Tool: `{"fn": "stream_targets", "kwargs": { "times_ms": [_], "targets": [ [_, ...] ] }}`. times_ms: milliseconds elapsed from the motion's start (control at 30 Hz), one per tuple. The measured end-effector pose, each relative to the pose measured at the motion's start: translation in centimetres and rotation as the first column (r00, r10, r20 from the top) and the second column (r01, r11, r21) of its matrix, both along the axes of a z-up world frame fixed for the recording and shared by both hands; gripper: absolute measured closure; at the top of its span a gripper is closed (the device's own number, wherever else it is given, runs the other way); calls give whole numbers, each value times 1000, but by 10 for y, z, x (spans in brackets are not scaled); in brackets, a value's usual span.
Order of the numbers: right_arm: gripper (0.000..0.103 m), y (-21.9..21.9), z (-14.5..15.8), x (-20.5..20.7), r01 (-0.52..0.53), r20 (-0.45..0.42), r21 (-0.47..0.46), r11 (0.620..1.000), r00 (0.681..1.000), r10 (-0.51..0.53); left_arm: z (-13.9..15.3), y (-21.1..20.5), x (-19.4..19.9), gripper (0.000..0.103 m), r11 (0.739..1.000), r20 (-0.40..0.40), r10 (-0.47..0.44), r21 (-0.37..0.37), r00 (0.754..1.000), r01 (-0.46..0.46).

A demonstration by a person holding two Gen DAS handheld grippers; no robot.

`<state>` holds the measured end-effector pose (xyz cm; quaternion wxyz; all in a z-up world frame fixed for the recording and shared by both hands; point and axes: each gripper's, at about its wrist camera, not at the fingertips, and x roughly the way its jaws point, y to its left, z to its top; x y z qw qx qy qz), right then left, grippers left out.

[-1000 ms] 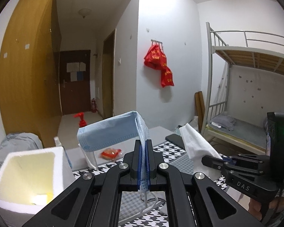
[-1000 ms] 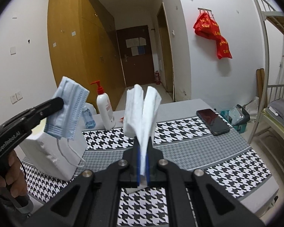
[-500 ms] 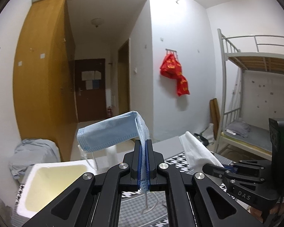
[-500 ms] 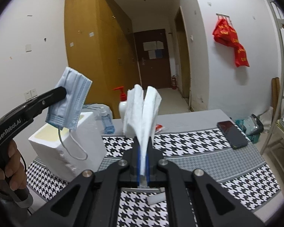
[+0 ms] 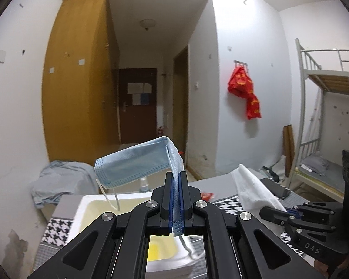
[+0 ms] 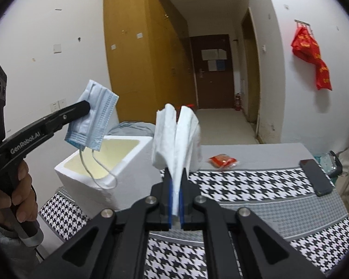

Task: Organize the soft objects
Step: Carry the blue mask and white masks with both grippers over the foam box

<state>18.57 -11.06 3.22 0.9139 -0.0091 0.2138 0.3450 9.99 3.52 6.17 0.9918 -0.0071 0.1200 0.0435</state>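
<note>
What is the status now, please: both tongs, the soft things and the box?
Left tongs shut on blue mask, above foam box. Right tongs shut on white tissue. Nothing blocks box opening.

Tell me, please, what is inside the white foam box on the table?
The white foam box shows a bare yellowish inner wall. One ear loop of the blue pleated face mask, clamped in the left gripper, hangs over its opening. The bottom of the box is hidden by its walls.

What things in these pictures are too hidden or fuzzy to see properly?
- Bottom of the white foam box: left wrist view, the left gripper covers it.
- Papers on the brown door: both views, too small to read.
- White folded tissue: right wrist view, its far edge is blurred.
</note>
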Motion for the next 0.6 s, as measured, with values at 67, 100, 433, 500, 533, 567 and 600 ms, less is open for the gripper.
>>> {"fn": "stream_targets", "kwargs": {
  "times_ms": [67, 100, 433, 500, 533, 567, 600],
  "targets": [
    [96, 7, 1, 1, -22, -3, 7, 1000, 1000, 22, 0, 6, 0, 99, 1000, -8, 17, -5, 1000, -17],
    [96, 10, 2, 1, -29, -4, 7, 1000, 1000, 29, -1, 9, 0, 99, 1000, -12, 30, -7, 999, -30],
    [96, 36, 0, -3, -83, -3, -17, 996, 997, 83, -12, 32, 14, 99, 998, -77, 48, -36, 996, -51],
    [96, 38, -2, -2, -79, -5, -22, 997, 997, 79, -15, 36, 19, 98, 998, -94, 37, -49, 995, -42],
    [96, 38, -2, -1, -77, -6, -25, 997, 997, 77, -17, 38, 20, 92, 998, -101, 33, -50, 994, -38],
    [96, 39, -2, -1, -74, -6, -26, 997, 997, 74, -19, 40, 22, 80, 998, -110, 34, -53, 993, -40],
    [96, 39, -3, -1, -71, -8, -28, 997, 997, 71, -22, 42, 24, 71, 997, -119, 36, -61, 992, -43]
  ]
}}
